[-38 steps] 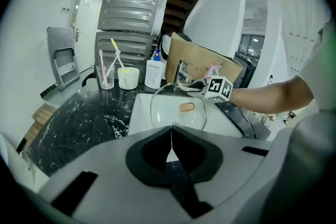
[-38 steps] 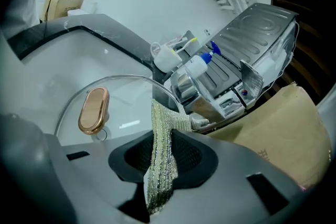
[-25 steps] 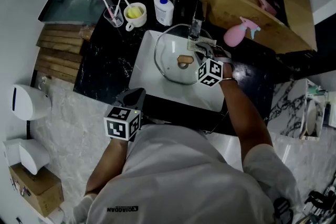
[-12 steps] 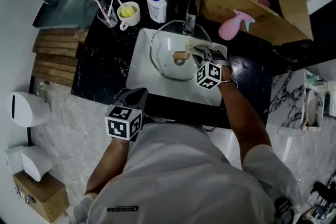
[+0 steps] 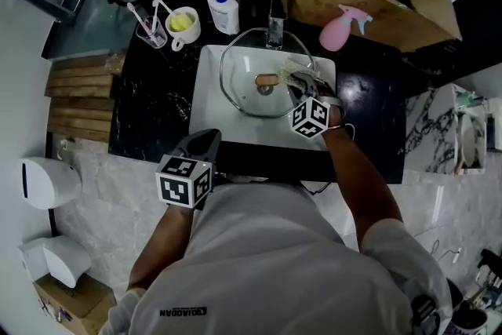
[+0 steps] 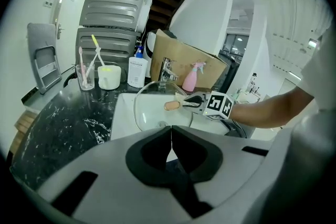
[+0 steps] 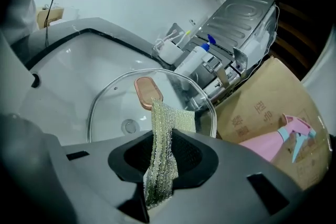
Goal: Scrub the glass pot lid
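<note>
The left gripper (image 6: 170,138) has its jaws together, holding nothing. Beyond, the glass pot lid (image 6: 149,107) sits in the white sink (image 6: 119,119), the right gripper (image 6: 192,102) at its handle

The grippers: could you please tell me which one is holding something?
The right gripper, shut on a mesh scrubbing cloth at the glass lid; the left gripper is shut on nothing.

Lid (image 7: 115,105)'s near rim is lost behind the right gripper (image 7: 157,178), and the cloth (image 7: 165,128) in its jaws covers more glass. Box (image 7: 262,107) print's too blurry to read. Sink (image 6: 123,113) front hides behind left gripper (image 6: 170,147).
</note>
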A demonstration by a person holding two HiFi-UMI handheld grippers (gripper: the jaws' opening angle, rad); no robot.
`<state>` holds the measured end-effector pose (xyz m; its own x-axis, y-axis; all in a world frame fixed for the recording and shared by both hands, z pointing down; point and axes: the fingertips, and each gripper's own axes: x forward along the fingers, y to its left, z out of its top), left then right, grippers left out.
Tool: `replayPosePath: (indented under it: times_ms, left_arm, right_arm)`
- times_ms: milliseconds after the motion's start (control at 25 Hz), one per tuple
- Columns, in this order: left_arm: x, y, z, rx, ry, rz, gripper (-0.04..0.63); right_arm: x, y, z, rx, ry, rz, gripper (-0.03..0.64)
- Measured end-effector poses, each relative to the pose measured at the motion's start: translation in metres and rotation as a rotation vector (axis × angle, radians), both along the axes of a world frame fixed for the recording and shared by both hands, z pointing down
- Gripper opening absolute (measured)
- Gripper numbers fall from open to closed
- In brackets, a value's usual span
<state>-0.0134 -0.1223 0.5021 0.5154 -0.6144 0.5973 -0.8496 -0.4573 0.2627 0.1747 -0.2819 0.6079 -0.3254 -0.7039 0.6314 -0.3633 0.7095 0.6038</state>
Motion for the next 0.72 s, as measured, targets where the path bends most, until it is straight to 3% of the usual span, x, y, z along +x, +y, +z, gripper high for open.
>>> replayPosePath:
  times_ms: [720]
  left_arm:
    - [-0.016,-0.015,0.003,-0.006,0.007,0.138,0.015]
  right_arm:
    - [-0.004,0.031,0.023,-0.115,-0.023,0.159,0.109]
